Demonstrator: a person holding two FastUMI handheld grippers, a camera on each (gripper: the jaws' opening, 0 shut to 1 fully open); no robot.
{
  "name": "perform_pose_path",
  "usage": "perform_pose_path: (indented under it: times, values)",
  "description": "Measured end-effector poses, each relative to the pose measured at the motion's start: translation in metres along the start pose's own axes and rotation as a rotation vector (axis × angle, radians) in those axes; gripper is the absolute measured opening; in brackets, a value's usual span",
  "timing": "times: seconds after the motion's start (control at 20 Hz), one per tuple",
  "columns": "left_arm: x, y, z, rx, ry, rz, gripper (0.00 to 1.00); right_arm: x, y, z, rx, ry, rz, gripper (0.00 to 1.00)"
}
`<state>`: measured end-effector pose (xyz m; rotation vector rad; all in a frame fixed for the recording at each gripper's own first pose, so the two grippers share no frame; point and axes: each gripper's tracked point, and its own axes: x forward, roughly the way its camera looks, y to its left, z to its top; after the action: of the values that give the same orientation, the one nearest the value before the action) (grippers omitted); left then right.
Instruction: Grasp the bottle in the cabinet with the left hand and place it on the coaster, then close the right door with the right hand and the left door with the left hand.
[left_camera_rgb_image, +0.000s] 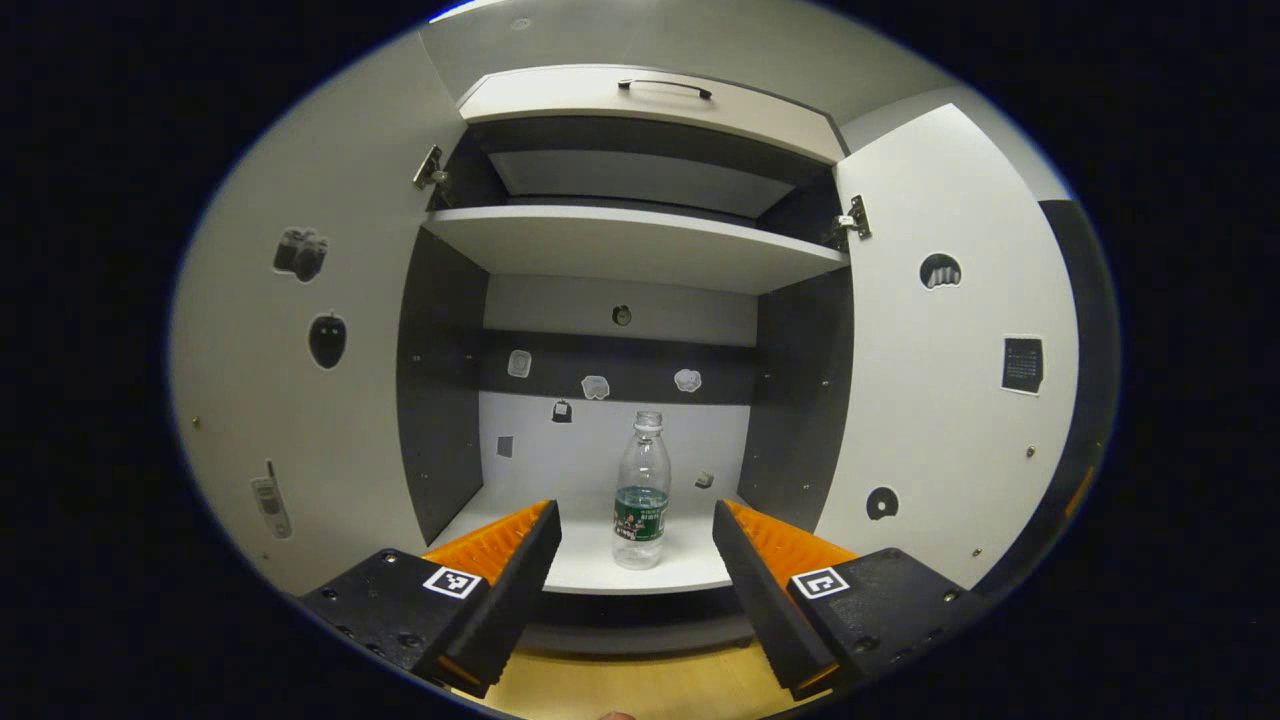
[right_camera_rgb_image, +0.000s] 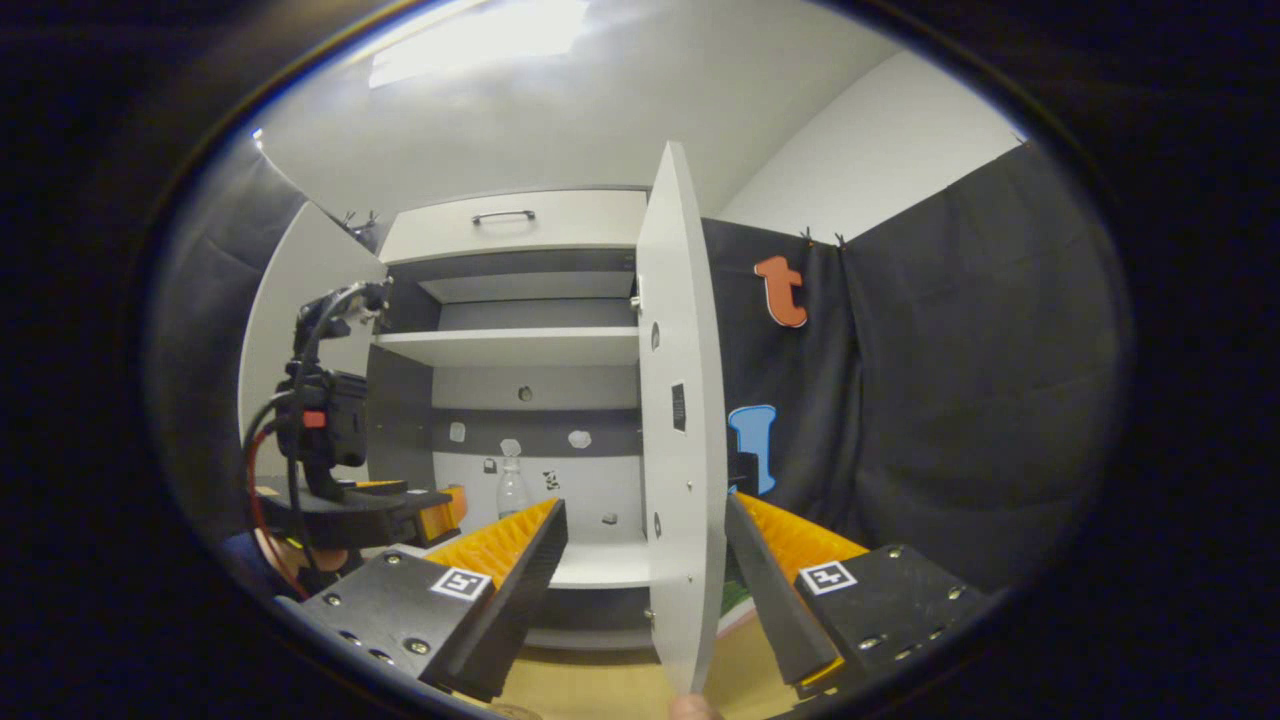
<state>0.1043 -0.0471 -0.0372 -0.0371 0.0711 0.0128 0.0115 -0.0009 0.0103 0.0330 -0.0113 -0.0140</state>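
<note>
Cabinet (left_camera_rgb_image: 620, 250) open, both doors swung wide. Bottle (left_camera_rgb_image: 641, 490) upright on bottom shelf (left_camera_rgb_image: 590, 560), mostly empty, green label. Left gripper (left_camera_rgb_image: 632, 530) spread wide before bottle, not touching. Right gripper (right_camera_rgb_image: 645, 530) spread wide, straddling right door (right_camera_rgb_image: 680, 420) edge.

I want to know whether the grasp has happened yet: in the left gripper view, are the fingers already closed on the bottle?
No: the left gripper is open, its fingers spread wide, and the bottle stands free on the cabinet's lower shelf beyond them.
</note>
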Motion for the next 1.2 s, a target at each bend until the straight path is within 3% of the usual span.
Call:
perform_pose_path:
  times: [0.55,0.9,1.1,1.15,1.2]
  values:
    - [0.128,-0.004,-0.034,-0.032,0.063,0.019,0.97,-0.002,-0.015,0.017,-0.07,-0.047,-0.199,0.93]
    - [0.175,0.007,-0.049,0.011,0.072,0.094,0.97,-0.011,-0.052,-0.001,-0.109,0.011,-0.265,0.96]
    - [0.193,0.007,-0.06,-0.016,0.099,0.109,0.97,-0.016,-0.062,-0.006,-0.114,0.032,-0.293,0.96]
    - [0.194,0.007,-0.06,-0.019,0.104,0.111,0.96,-0.016,-0.063,-0.007,-0.112,0.035,-0.294,0.96]
    - [0.197,0.009,-0.064,-0.012,0.098,0.121,0.87,-0.018,-0.063,-0.008,-0.109,0.04,-0.294,0.96]
